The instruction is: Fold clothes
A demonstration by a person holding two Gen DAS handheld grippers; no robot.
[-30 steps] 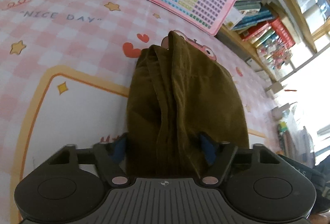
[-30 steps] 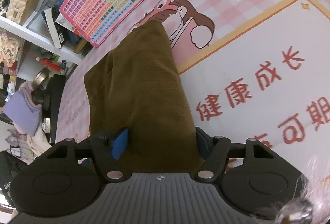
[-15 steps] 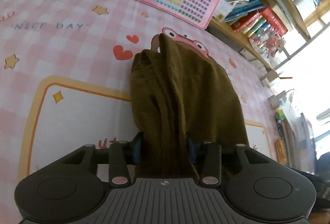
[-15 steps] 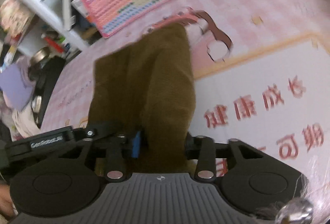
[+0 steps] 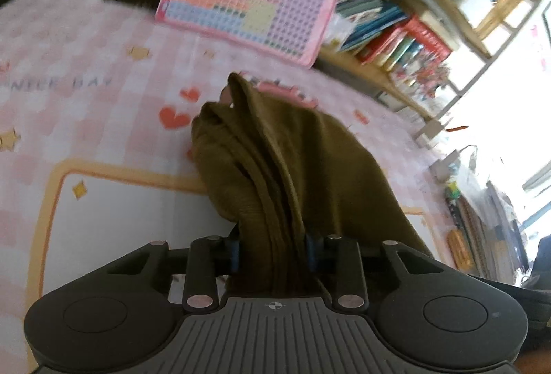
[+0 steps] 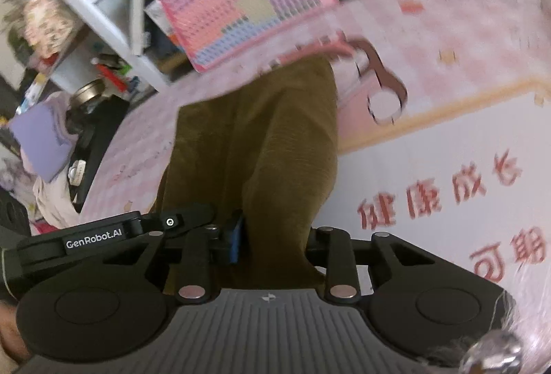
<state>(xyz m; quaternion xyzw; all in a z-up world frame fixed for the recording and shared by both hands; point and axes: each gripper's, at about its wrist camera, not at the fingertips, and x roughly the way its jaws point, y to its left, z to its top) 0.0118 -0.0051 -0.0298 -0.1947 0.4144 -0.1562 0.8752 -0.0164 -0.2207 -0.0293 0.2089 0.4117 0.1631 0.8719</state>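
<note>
Left gripper (image 5: 272, 253): black ribbed body, two round caps, blue finger pads, pinkish pivot pins.
Right gripper (image 6: 273, 245): same build; white "GenRobot.AI" lettering on the left gripper alongside.

Daylight floods in from the window (image 5: 509, 71) on my left view's right edge — blown out white there. Both views smear with motion blur, worst on the bookshelves (image 5: 396, 29) and pink keyboard toy (image 6: 241, 2) — fisheye bends the edges.
</note>
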